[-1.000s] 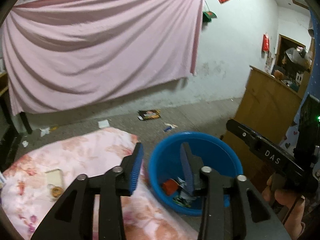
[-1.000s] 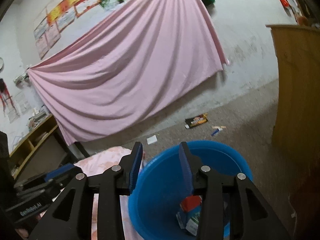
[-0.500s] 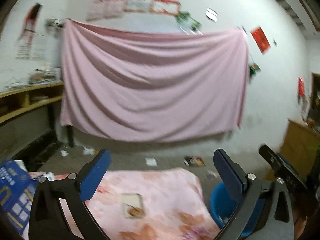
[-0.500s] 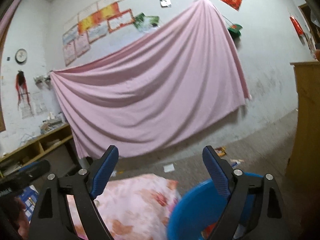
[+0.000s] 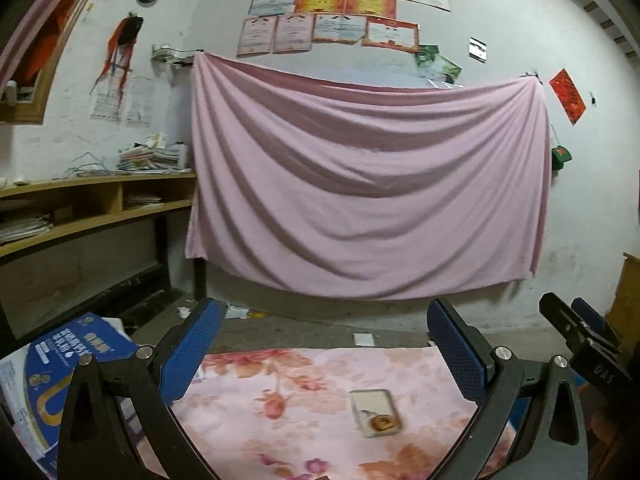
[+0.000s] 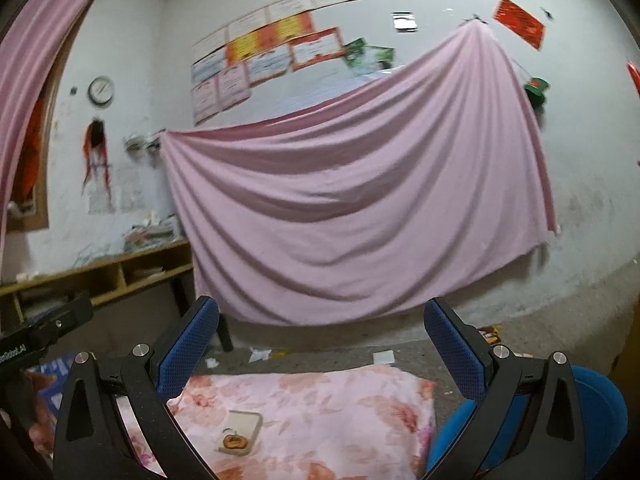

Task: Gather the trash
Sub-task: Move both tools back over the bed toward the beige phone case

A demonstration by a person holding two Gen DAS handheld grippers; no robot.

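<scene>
**Both grippers wide and empty above the floral cloth**

I have the left gripper (image 5: 324, 344) spread as wide as it goes, blue pads far apart, with nothing between them. Below and ahead of its fingers lies the floral cloth (image 5: 280, 412), pink with orange blossoms. On that cloth, nearer my right finger than the left, sits a small clear packet (image 5: 375, 413) with a round orange-brown item inside; I take this as the trash piece in reach. It lies flat, apart from both pads. Off to the left of the gripper leans a blue printed box (image 5: 60, 364), its edge by the cloth.

The right gripper (image 6: 322, 346) has its jaws opening, now very wide, and nothing is between them either. From this camera the same packet (image 6: 240, 432) shows below the gap, closer to the left finger, resting on the cloth and touching neither pad. The blue basin (image 6: 600, 420) sits low to the right, behind the right finger and just beside the cloth's edge; I cannot see its contents from here.

Beyond both grippers, on the concrete floor in front of the hanging pink sheet (image 5: 368, 184), lie scattered scraps: a white paper square (image 6: 383, 357), crumpled white bits (image 6: 259, 354), and a colourful wrapper (image 6: 490, 331) further right, all well apart from the fingers.
</scene>
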